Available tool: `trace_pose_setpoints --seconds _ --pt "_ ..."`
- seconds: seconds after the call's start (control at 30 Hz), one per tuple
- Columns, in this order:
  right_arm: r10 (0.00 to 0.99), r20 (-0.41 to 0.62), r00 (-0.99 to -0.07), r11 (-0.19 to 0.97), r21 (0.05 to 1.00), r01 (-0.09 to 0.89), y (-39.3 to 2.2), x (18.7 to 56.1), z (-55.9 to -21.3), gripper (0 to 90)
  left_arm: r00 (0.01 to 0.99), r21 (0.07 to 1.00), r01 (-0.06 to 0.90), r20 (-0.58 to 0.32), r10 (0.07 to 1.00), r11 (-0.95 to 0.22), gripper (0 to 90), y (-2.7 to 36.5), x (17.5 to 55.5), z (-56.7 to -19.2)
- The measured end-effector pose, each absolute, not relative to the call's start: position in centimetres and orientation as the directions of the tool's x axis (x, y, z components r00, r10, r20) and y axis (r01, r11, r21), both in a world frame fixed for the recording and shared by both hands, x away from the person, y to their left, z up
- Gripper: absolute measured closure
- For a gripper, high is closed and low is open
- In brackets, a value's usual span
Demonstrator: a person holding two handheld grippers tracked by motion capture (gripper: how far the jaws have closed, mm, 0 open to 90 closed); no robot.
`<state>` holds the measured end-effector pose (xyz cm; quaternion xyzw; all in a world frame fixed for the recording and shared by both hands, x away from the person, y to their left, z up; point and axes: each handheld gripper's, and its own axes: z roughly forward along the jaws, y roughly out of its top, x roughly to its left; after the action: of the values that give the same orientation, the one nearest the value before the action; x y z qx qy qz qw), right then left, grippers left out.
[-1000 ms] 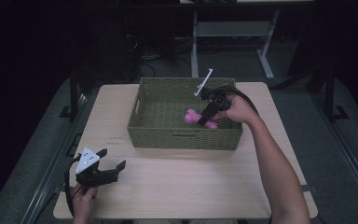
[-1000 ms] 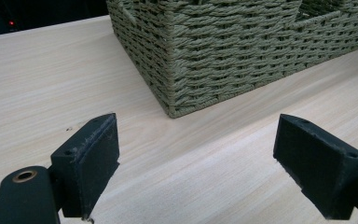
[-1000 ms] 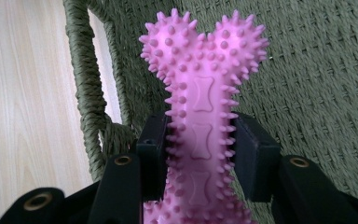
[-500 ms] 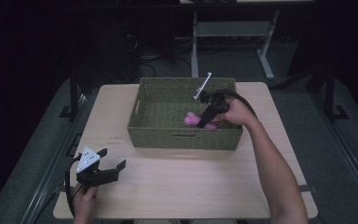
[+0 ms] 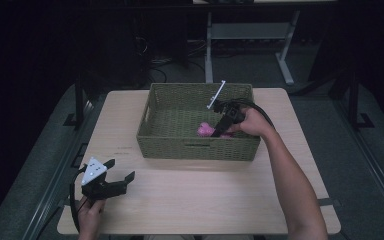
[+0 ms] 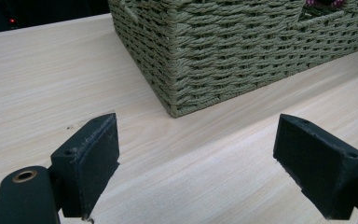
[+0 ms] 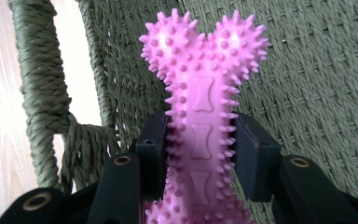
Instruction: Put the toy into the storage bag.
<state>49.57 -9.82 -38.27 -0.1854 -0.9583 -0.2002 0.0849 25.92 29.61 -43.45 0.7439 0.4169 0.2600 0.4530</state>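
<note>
Because your right claw (image 7: 198,154) is clamped across the narrow shaft of the pink spiked bone toy (image 7: 200,116), the knobbed end stands free ahead of the pads, and that mid-shaft grip looks chosen to keep the rubbery thing from swinging or slipping out sideways. In the high view the same claw (image 5: 219,131) reaches down inside the woven green basket (image 5: 197,149), near its right end and close to the wall facing you, with the toy (image 5: 206,130) low over the basket floor; whether it rests on the weave or hangs just above it you cannot tell. I judge this as either a placing or a lifting move at the bottom of the basket. A corner of the rim and its rope binding (image 7: 44,98) sits just beside the toy, so a tilt of your wrist could snag the spikes there.

The basket stands at the middle of the far half of the tabletop (image 5: 205,200). Besides the toy, nothing else shows inside it.

Your left claw (image 5: 117,182) waits near the near left corner, jaws wide apart and empty, pointed toward the basket's corner (image 6: 172,100), seemingly parked out of the way.
</note>
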Motion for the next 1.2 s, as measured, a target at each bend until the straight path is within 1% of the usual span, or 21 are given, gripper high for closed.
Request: trace_pose_setpoints --seconds 0.33,0.57,0.77,0.93,1.2 --pt "0.335 0.238 -0.912 0.853 0.334 0.4 -9.2 49.6 -38.6 55.9 0.516 0.893 0.382 0.009 0.857 -0.239 13.8 29.8 25.8 -43.4" --pt "0.341 0.234 -0.911 0.835 0.37 0.407 -9.6 49.5 -37.7 55.6 0.518 0.894 0.379 0.011 0.855 -0.241 13.9 29.7 25.8 -43.4" --pt "0.346 0.228 -0.91 0.822 0.394 0.412 -10.2 49.2 -36.9 53.5 0.516 0.894 0.379 0.01 0.857 -0.238 13.9 29.7 25.8 -43.3" --pt "0.358 0.224 -0.906 0.816 0.397 0.42 -10.5 49.0 -36.5 50.0 0.516 0.893 0.38 0.011 0.856 -0.241 13.8 29.6 25.8 -43.4" --pt "0.38 0.238 -0.894 0.798 0.404 0.447 -11.3 48.9 -36.6 48.2 0.515 0.892 0.383 0.01 0.857 -0.241 13.9 29.6 25.8 -43.4"
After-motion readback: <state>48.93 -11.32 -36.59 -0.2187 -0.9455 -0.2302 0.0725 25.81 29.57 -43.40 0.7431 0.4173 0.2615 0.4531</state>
